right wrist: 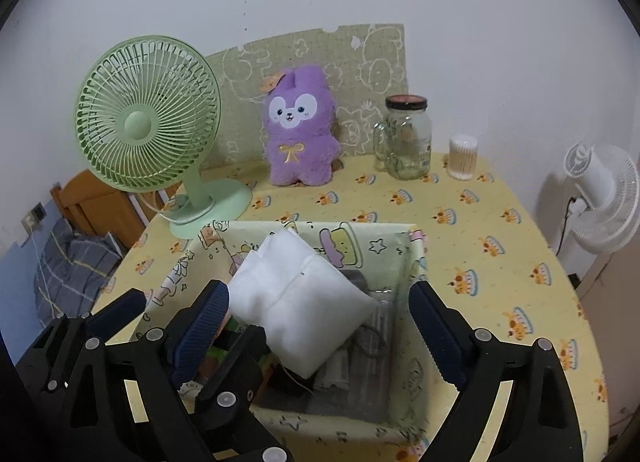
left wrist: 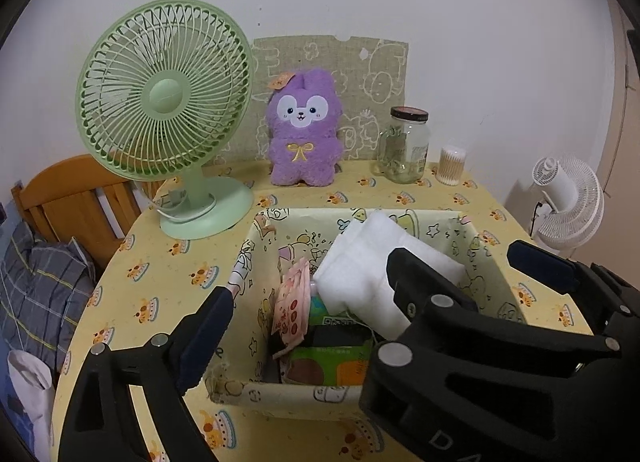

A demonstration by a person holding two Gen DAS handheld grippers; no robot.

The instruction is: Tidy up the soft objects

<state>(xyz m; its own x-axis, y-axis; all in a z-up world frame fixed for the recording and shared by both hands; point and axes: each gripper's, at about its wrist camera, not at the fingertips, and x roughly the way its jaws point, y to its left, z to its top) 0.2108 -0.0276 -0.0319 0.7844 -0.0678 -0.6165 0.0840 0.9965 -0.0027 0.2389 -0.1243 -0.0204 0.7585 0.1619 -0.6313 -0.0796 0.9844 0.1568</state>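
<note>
A folded white cloth (left wrist: 372,274) (right wrist: 304,302) lies tilted on the contents of a cartoon-print fabric bin (left wrist: 260,250) (right wrist: 416,258). A pink packet (left wrist: 294,302) and a green pack (left wrist: 332,362) lie under it. My right gripper (right wrist: 318,290) is open over the bin. Its left pad is close to the cloth's corner and its right pad is well apart. My left gripper (left wrist: 320,294) is open too, its left finger (left wrist: 212,322) at the bin's left rim. Its right finger is hidden behind the right gripper. A purple plush toy (left wrist: 304,130) (right wrist: 298,130) sits upright at the table's back.
The round table has a yellow printed cover (left wrist: 160,270). A green desk fan (left wrist: 164,90) stands back left. A glass jar (left wrist: 406,146) and a cotton-swab tub (left wrist: 452,166) stand back right. A white fan (left wrist: 568,202) is beyond the right edge. Wooden furniture (left wrist: 72,198) and plaid bedding (left wrist: 36,290) are on the left.
</note>
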